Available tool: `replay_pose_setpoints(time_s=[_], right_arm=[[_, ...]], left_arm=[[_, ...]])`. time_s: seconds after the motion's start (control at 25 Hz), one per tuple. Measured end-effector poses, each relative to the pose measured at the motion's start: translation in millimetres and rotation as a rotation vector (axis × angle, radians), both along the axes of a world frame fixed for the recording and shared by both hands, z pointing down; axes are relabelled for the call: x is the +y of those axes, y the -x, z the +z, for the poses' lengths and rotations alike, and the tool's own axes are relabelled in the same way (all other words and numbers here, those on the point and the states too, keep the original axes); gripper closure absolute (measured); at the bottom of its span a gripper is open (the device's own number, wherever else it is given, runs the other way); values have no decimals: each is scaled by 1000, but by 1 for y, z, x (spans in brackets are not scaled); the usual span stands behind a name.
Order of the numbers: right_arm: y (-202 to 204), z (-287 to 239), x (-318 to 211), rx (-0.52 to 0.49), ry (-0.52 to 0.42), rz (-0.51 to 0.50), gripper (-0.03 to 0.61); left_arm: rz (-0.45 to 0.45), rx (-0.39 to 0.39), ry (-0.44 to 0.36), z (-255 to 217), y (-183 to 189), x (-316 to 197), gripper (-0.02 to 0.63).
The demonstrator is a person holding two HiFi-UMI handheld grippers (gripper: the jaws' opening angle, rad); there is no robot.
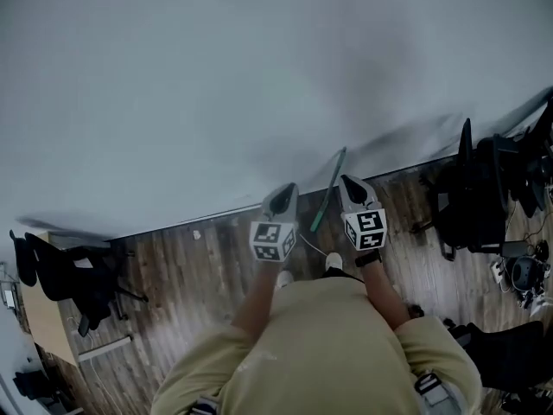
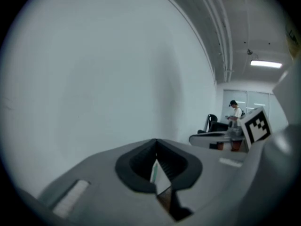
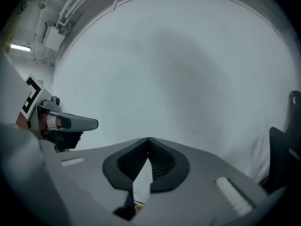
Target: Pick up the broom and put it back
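The broom (image 1: 329, 188) shows as a thin green handle leaning against the pale wall, its lower end on the wood floor. My left gripper (image 1: 282, 199) is raised just left of it and my right gripper (image 1: 352, 188) just right of it; neither touches it. In the left gripper view the left gripper (image 2: 156, 141) has its jaws shut tip to tip on nothing, facing the bare wall. In the right gripper view the right gripper (image 3: 148, 139) is also shut and empty. The broom's head is hidden.
Black office chairs (image 1: 471, 197) and cables with a power strip (image 1: 518, 275) crowd the right. Another black chair (image 1: 78, 275) and a wooden cabinet (image 1: 39, 318) stand at the left. A person (image 2: 235, 114) stands far off by desks. The wall is close ahead.
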State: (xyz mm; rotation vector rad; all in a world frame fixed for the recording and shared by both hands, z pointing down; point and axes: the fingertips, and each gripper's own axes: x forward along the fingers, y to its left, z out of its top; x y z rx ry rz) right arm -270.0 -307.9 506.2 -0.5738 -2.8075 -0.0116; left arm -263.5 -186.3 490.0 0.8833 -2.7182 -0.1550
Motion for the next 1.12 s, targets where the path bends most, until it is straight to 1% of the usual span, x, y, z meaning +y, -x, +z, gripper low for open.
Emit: replay_pose_setpoints(time_s=[0.16, 0.24, 0.36, 0.48, 0.56, 0.84, 1.12], right_arm=[[2, -44, -4, -84, 39, 18, 574], [-1, -66, -6, -143, 35, 21, 574], [-6, -91, -13, -220, 16, 26, 574], [-12, -106, -24, -256, 38, 37, 574], [-13, -110, -31, -262, 47, 37, 574], [-18, -104, -61, -234, 48, 18, 574], [-14, -82, -104, -205, 51, 10, 574]], left_arm=[[-12, -96, -10, -40, 6, 3, 612], [-19, -148, -16, -60, 4, 1, 612], [-14, -243, 3, -87, 1, -13, 612], [-11, -294, 10, -100, 0, -28, 612], [-11, -303, 6, -102, 1, -35, 612], [-8, -272, -15, -94, 5, -71, 612], [28, -225, 25, -62, -1, -123, 612]])
